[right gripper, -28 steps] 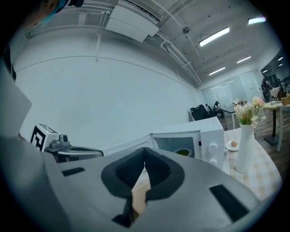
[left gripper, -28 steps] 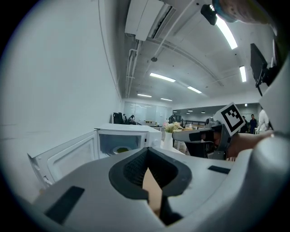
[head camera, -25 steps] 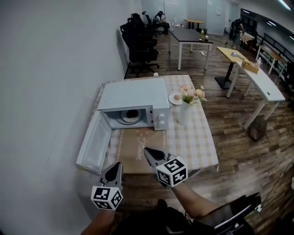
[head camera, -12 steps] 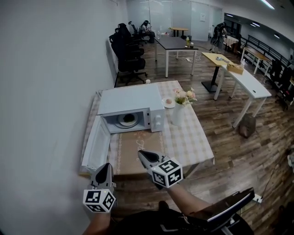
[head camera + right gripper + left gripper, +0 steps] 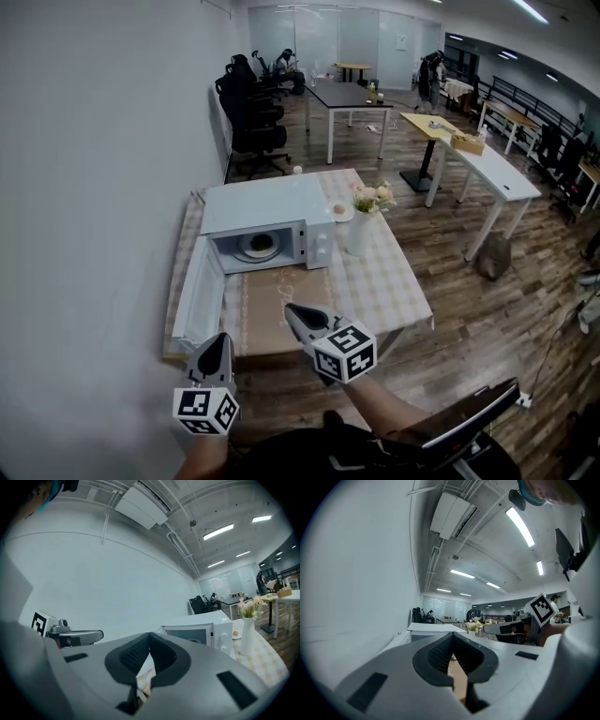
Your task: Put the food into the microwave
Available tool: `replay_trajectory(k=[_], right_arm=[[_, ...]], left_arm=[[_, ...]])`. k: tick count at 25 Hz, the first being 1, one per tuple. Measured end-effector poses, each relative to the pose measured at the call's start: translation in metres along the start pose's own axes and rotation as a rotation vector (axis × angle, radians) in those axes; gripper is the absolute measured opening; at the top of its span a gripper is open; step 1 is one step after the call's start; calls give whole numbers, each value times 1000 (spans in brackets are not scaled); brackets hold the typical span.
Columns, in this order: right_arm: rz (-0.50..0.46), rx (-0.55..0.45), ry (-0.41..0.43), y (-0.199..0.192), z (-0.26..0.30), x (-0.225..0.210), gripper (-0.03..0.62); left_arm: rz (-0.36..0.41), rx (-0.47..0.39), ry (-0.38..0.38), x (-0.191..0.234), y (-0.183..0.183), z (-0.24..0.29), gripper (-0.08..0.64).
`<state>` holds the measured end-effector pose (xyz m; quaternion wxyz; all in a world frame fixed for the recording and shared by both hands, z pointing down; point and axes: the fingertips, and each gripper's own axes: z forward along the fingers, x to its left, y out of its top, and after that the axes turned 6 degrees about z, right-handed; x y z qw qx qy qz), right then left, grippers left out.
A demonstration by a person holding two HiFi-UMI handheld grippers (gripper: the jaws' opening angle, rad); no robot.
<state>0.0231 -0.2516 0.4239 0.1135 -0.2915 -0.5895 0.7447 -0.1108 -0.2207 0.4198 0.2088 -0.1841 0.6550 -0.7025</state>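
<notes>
A white microwave point(image 5: 267, 217) stands on the checked table point(image 5: 384, 281) with its door point(image 5: 195, 298) swung open to the left and a glass turntable point(image 5: 258, 246) inside. The food point(image 5: 338, 208), a small round piece on a white plate, lies right of the microwave behind a vase; it also shows in the right gripper view point(image 5: 236, 633). My left gripper point(image 5: 222, 339) is shut and empty at the table's near left corner. My right gripper point(image 5: 291, 310) is shut and empty over the table's front edge. Both are well short of the food.
A white vase of flowers point(image 5: 361, 230) stands just in front of the food plate. A brown mat point(image 5: 272, 300) lies before the microwave. The wall point(image 5: 94, 187) runs along the left. Office desks and chairs point(image 5: 253, 103) fill the room beyond.
The head view has pulled back, so the table and microwave look smaller. Both grippers have lifted a little near the front edge and stayed shut.
</notes>
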Motion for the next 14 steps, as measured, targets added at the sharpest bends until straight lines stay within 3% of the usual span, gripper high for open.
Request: replay_trajectory(k=[14], right_arm=[[-22,7,-9,-3,-3,14,9]], left_arm=[[-49,3,-11,2,-9,-6,8]])
